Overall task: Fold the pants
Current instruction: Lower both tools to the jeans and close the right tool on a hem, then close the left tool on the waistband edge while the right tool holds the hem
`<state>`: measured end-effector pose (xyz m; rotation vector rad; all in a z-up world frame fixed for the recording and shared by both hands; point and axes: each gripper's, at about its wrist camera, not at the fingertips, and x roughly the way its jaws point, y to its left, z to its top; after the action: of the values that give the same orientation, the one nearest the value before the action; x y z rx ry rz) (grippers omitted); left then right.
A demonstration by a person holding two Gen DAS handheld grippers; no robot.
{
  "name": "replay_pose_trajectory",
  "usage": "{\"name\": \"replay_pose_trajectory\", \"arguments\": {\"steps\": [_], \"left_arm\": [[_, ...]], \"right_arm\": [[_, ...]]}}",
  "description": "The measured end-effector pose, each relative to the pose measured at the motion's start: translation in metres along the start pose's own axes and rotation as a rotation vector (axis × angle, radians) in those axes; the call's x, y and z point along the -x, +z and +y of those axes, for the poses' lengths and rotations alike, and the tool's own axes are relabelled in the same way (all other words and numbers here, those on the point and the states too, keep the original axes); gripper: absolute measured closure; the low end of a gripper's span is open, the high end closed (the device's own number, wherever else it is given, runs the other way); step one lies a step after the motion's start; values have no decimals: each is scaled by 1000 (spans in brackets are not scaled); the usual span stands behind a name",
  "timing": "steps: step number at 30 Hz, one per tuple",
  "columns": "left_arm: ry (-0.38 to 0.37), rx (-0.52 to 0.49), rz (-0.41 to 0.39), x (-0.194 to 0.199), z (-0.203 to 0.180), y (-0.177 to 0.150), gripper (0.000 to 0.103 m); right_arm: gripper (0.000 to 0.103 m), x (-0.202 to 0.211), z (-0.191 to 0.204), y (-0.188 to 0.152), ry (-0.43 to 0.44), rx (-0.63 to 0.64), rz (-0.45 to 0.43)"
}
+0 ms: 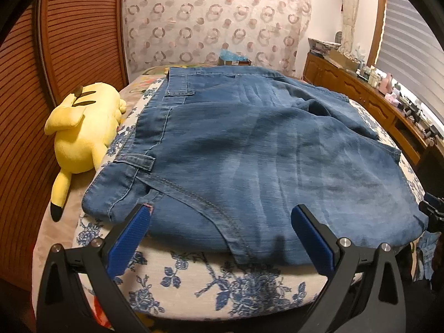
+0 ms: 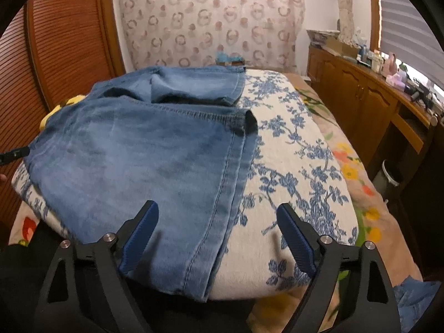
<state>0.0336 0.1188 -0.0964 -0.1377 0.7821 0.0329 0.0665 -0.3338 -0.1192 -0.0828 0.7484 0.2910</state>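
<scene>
Blue denim pants (image 1: 249, 144) lie spread flat on a white quilt with blue flowers (image 1: 222, 285), the waistband and belt loops toward the left. My left gripper (image 1: 222, 211) hovers open over the pants' near edge by the waistband corner, and its blue pads touch no cloth. In the right wrist view the pants (image 2: 138, 161) show two legs side by side, with their hems facing right. My right gripper (image 2: 217, 206) is open above the near leg's hem; the left finger is over denim and the right finger over the bare quilt (image 2: 291, 166).
A yellow plush toy (image 1: 83, 127) lies left of the waistband, against a slatted wooden door (image 1: 41, 111). A wooden dresser (image 2: 360, 97) with clutter on top runs along the right side. A patterned headboard (image 2: 208, 22) stands behind the bed.
</scene>
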Motion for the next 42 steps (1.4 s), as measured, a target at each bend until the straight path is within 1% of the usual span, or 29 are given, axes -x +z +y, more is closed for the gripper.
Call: {"name": "replay_pose_trajectory", "arguments": {"steps": [5,7,10,12,13,15,16,17,18,21,24,30,33,34,38,39,41,42], "left_arm": [[7,-6,-11,0,6,-2,0],[23,6,-20,0,12,-2,0],[42,23,-28,1,22,-3,0],[56,33,-34,1,29,-4,0],[61,35,-35,1,32,-4,0],[73,43,-36,1,39,-5,0],[76,49,-40,2,43,-6,0],[79,52,-44,3,46,-6,0],[82,58,-51,3,50,-7,0],[89,65,-64,5,59,-7,2],[95,66,-74,6,65,-7,5],[110,119,-99,7,88,-7,14],[127,136,-98,6,99,-7,17],[128,138,-96,5,101,-7,20],[142,150,-85,0,109,-9,38],[143,153,-80,-2,111,-10,40],[146,156,-66,-7,114,-11,47],[145,161,-59,-10,116,-12,48]], "right_arm": [[25,-3,3,-6,16,8,31],[30,-4,4,-7,27,8,39],[38,-8,6,-8,44,8,55],[46,-8,9,-8,40,19,56],[47,-8,10,-9,43,27,56],[56,-8,11,-9,47,30,56],[58,-8,12,-9,43,33,55],[65,-8,13,-9,41,36,55],[75,-8,13,-9,41,37,54],[90,-9,12,-8,56,35,53],[92,-10,16,-7,71,42,46],[95,-9,18,-3,81,44,27],[95,-8,19,0,78,47,18],[95,-8,19,1,78,47,15],[95,-10,19,3,77,49,15],[95,-10,18,2,77,50,16],[95,-10,18,3,77,50,17],[95,-11,18,3,77,49,15]]}}
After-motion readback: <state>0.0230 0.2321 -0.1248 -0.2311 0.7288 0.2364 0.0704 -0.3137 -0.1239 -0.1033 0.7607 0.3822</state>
